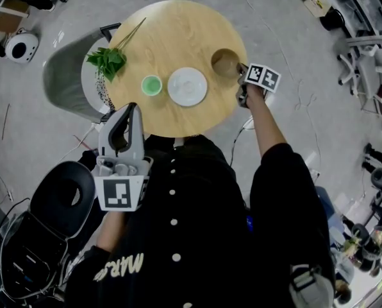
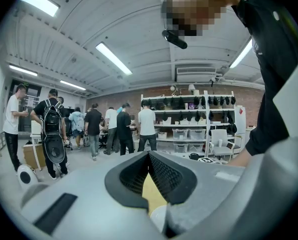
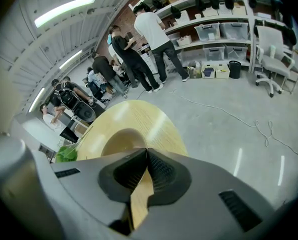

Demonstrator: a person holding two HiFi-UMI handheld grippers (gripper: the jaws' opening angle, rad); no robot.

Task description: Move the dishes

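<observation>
On the round wooden table (image 1: pixel 178 31) lie a tan bowl (image 1: pixel 224 61) at the right, a white plate (image 1: pixel 187 86) in the middle and a small green cup (image 1: pixel 151 85) left of it. My right gripper (image 1: pixel 240 74) is at the table's right edge, its tips against the bowl's near rim. In the right gripper view the bowl (image 3: pixel 121 140) sits just beyond the right gripper (image 3: pixel 147 151), whose jaws are shut with nothing seen between them. My left gripper (image 1: pixel 136 106) hovers off the table's near edge, close to my body, shut and empty, as the left gripper (image 2: pixel 149 155) shows in its own view.
A bunch of green herbs (image 1: pixel 107 59) lies at the table's left. A grey chair (image 1: pixel 63 76) stands left of the table and a black seat (image 1: pixel 69 194) by my left side. Several people (image 2: pixel 94 131) and shelves (image 2: pixel 189 119) stand farther off.
</observation>
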